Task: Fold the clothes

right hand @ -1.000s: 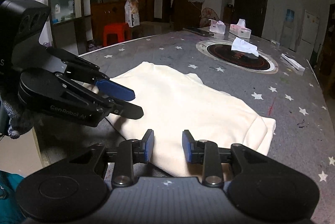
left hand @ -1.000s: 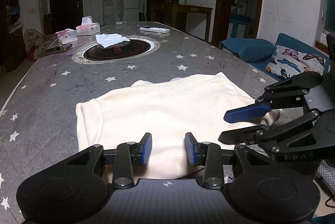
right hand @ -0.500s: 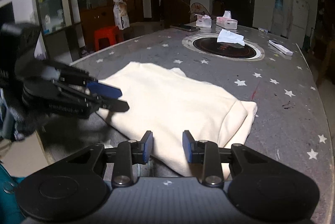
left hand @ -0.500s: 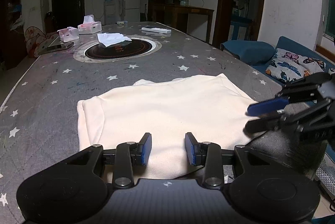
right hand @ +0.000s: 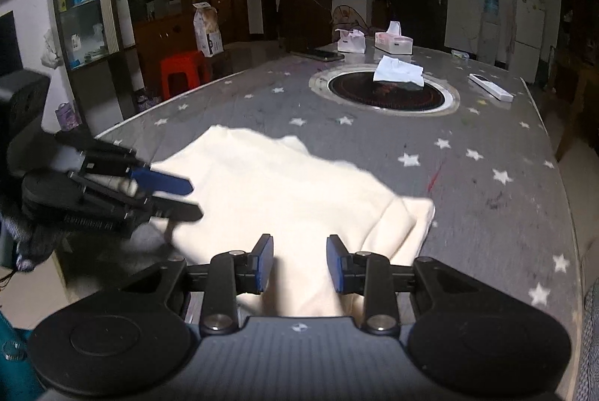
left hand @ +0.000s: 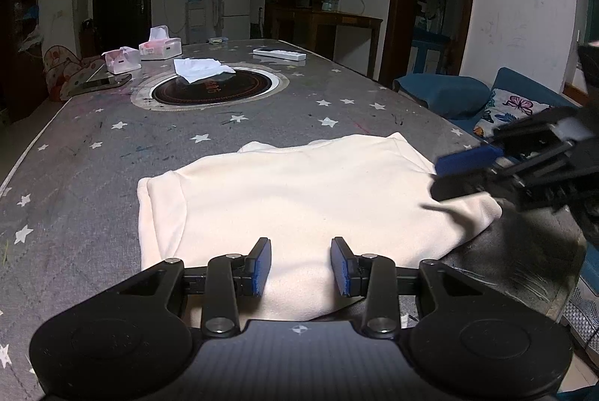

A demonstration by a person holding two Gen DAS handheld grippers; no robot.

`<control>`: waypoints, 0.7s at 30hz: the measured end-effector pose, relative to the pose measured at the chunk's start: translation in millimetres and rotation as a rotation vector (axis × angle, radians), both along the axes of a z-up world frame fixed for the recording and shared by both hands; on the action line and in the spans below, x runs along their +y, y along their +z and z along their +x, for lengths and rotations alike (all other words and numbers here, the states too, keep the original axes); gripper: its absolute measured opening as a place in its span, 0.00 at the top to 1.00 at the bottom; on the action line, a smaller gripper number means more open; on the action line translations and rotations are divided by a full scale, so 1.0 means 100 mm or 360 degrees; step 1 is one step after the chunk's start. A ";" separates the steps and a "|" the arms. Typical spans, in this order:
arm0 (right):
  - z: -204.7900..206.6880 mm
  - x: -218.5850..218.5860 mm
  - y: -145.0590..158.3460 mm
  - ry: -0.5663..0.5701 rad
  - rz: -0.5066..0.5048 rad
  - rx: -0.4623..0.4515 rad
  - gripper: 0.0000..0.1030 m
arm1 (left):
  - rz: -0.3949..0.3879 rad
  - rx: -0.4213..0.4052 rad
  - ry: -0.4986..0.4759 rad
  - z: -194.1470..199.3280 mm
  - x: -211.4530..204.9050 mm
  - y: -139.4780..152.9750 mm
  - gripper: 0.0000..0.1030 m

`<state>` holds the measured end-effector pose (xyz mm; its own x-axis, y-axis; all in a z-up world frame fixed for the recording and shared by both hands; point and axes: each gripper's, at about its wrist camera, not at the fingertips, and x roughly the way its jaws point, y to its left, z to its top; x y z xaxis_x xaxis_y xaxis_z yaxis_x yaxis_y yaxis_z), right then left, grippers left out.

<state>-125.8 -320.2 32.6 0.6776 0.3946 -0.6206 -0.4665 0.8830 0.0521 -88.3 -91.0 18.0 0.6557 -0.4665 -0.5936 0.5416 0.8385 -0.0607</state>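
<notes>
nearest to us, our left tongs (left hand: 301,266) stand with a gap between their blue pads, nothing clamped between them, poised over the near edge of the cream garment (left hand: 299,191). our right tongs (right hand: 299,262) are likewise parted and empty, over the garment's near edge in their own view. each pair shows up in the other's camera: the right tongs at the right edge of the left view, blurred, their tips just above the garment's right corner; the left tongs at the left of the right view, tips over the cloth's left side. whether those tips touch the fabric we cannot tell.

the garment lies folded and flat on the near end of the bench (left hand: 93,146), which wears a grey cover dotted with white stars. farther along sits a round black inset (left hand: 215,90) with a white crumpled cloth (left hand: 200,68) on its rim. beyond that are two pink tissue boxes (left hand: 159,47), a phone (left hand: 106,82) and a white remote (left hand: 279,54).
</notes>
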 end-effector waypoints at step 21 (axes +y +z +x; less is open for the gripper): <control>0.71 -0.04 -0.19 -0.0107 -0.0026 0.0049 0.70 | -0.0027 0.0012 -0.0009 0.01 0.03 -0.01 0.62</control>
<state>-55.3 -324.3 13.3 0.6828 0.3384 -0.6475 -0.4044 0.9132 0.0508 -87.4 -88.2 17.3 0.6486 -0.4800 -0.5907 0.5455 0.8344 -0.0789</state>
